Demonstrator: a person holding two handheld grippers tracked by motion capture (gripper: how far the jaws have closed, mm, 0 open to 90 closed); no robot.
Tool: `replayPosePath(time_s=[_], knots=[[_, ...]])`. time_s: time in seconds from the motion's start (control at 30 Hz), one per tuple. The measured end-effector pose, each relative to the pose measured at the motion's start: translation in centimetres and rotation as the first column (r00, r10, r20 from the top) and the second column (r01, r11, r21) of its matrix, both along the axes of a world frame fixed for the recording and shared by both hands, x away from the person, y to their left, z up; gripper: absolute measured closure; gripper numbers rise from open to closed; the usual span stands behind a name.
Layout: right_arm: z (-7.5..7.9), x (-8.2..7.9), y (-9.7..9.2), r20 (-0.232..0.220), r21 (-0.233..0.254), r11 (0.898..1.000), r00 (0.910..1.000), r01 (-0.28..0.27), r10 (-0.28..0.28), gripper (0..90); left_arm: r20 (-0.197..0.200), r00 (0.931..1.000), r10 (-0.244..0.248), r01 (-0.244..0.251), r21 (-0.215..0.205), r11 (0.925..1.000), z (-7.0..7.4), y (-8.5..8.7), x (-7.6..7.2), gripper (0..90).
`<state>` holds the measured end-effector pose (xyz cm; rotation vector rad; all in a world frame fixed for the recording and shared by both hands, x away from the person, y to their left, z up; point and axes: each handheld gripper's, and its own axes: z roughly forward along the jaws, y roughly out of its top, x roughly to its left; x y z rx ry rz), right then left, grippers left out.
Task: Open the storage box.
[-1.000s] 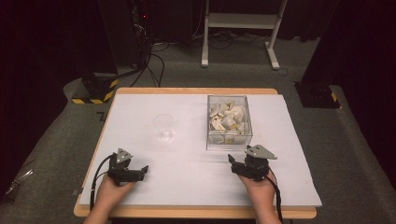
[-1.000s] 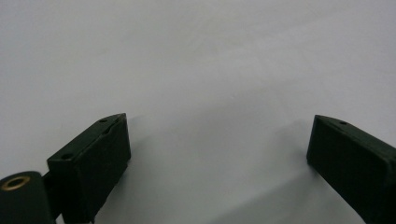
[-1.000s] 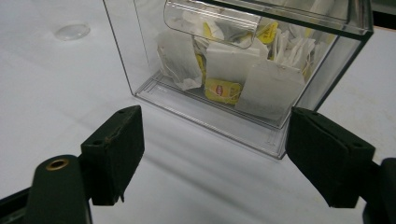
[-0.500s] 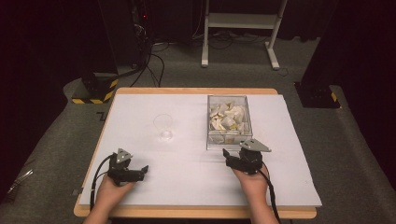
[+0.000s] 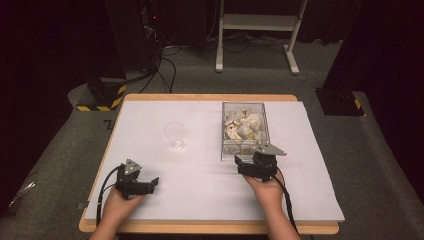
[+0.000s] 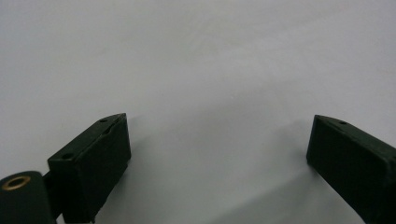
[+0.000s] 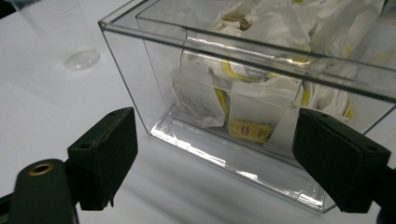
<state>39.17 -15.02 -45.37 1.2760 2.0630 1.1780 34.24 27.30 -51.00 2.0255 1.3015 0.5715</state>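
No legible text, number or brand anywhere. Yellow tags with a red mark on the tea bags (image 7: pixel 246 129) inside the clear box (image 7: pixel 140 88), lettering too small and blurred to make out. Black-and-yellow hazard stripes on the stand base (image 5: pixel 102 97) left of the table; a dark mark on the floor near it, unreadable.

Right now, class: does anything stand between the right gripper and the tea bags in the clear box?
Yes. The clear box's near wall stands between the open right gripper and the tea bags; the box's top looks open.
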Motion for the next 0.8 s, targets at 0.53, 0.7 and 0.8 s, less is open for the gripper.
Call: replayPosePath(time_s=[0.53,0.7,0.8], knots=[[0.0,1.2,-0.6,0.014,0.083,0.996,0.9989,0.044,-0.046,35.9,0.001,1.0,0.002,-0.002,-0.004,1.0,0.0,0.0,0.0,6.9],[0.2,1.2,-0.6,0.035,0.063,0.997,0.9985,0.04,-0.043,40.4,0.001,1.0,0.002,-0.002,-0.005,1.0,0.0,0.0,0.0,6.9],[0.1,1.1,-0.3,0.047,0.043,0.998,0.9978,0.043,-0.045,41.6,0.003,1.0,0.002,-0.002,-0.003,1.0,0.0,-0.1,-0.1,7.1]])
